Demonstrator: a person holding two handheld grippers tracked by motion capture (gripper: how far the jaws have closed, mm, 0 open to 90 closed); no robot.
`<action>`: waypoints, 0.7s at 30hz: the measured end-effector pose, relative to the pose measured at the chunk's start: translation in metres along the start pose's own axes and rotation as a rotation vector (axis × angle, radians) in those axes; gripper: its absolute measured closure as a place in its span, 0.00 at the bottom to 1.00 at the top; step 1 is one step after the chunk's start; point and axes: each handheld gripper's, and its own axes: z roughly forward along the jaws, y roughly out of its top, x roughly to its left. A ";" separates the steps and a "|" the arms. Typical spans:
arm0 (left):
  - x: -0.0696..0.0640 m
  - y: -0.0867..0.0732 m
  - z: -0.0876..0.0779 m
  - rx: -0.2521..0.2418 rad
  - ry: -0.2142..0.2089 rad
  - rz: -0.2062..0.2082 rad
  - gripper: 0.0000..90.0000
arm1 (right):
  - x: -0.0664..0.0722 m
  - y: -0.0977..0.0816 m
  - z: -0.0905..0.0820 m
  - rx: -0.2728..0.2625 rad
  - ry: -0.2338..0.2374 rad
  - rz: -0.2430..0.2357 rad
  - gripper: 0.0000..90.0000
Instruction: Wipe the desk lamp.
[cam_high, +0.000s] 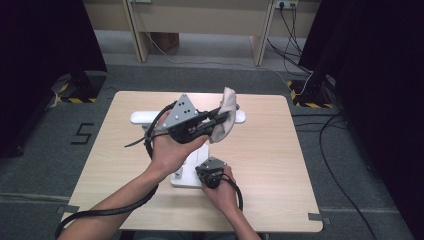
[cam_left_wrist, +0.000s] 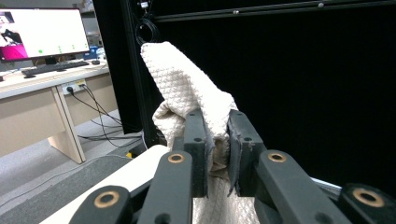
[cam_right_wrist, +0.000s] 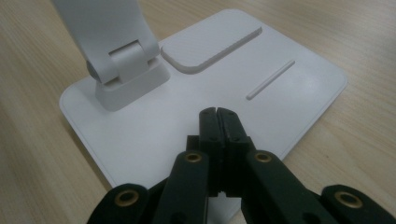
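My left gripper (cam_high: 219, 117) is raised over the middle of the table, shut on a beige quilted cloth (cam_high: 226, 119). In the left gripper view the cloth (cam_left_wrist: 187, 88) is pinched between the pads and stands up above my left gripper (cam_left_wrist: 217, 135). The cloth hangs right by the white lamp's long head (cam_high: 142, 117) at the back. My right gripper (cam_high: 210, 176) is low at the right edge of the lamp's flat base (cam_high: 180, 179). Its jaws are shut with nothing between them, and my right gripper (cam_right_wrist: 218, 114) points down onto the white base (cam_right_wrist: 289, 88) near the arm hinge (cam_right_wrist: 121, 70).
The wooden table (cam_high: 265, 165) has bare room on its right and left sides. Cables run over the grey floor on the right (cam_high: 325, 150). Black curtains stand on both sides. A desk with a monitor (cam_left_wrist: 42, 28) is off beyond the table.
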 end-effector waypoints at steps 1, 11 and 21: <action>0.000 0.000 0.001 -0.001 0.000 -0.001 0.89 | 0.000 0.000 0.000 0.000 -0.001 0.000 1.00; -0.004 0.001 0.007 0.007 -0.008 0.006 0.89 | 0.000 0.000 0.000 0.000 0.000 -0.002 1.00; -0.007 0.003 0.012 0.012 -0.017 0.007 0.89 | 0.000 0.000 0.000 0.000 0.000 -0.002 1.00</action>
